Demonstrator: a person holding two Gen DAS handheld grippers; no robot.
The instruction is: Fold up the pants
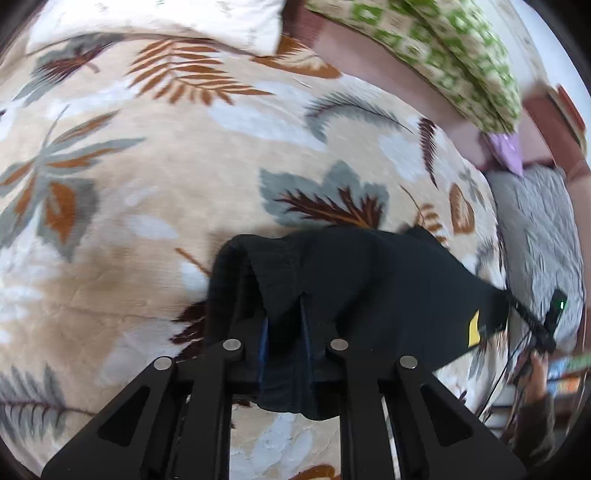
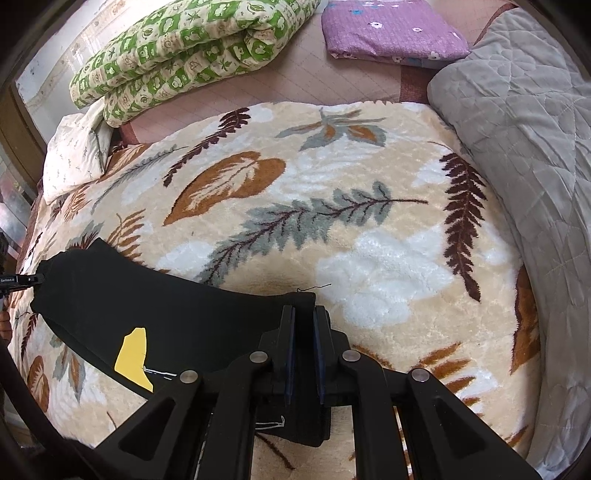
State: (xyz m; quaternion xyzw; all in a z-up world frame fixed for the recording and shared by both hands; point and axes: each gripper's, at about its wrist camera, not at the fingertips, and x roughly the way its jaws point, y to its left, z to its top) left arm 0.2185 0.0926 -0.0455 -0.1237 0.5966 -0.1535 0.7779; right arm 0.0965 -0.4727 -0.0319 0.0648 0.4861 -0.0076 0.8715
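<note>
The black pants (image 1: 373, 280) hang stretched between my two grippers above a leaf-patterned blanket (image 1: 184, 177). My left gripper (image 1: 284, 306) is shut on one end of the pants, and the cloth drapes over its fingers. In the right wrist view, my right gripper (image 2: 303, 314) is shut on the other end of the pants (image 2: 155, 306). A yellow patch (image 2: 135, 354) shows on the cloth; it also shows in the left wrist view (image 1: 474, 326). The right gripper shows at the far right of the left wrist view (image 1: 535, 325).
The blanket (image 2: 332, 221) covers a bed. A green patterned quilt (image 2: 192, 48), a folded purple cloth (image 2: 391, 33) and a white pillow (image 2: 74, 155) lie at the far side. A grey quilted cover (image 2: 528, 147) lies on the right.
</note>
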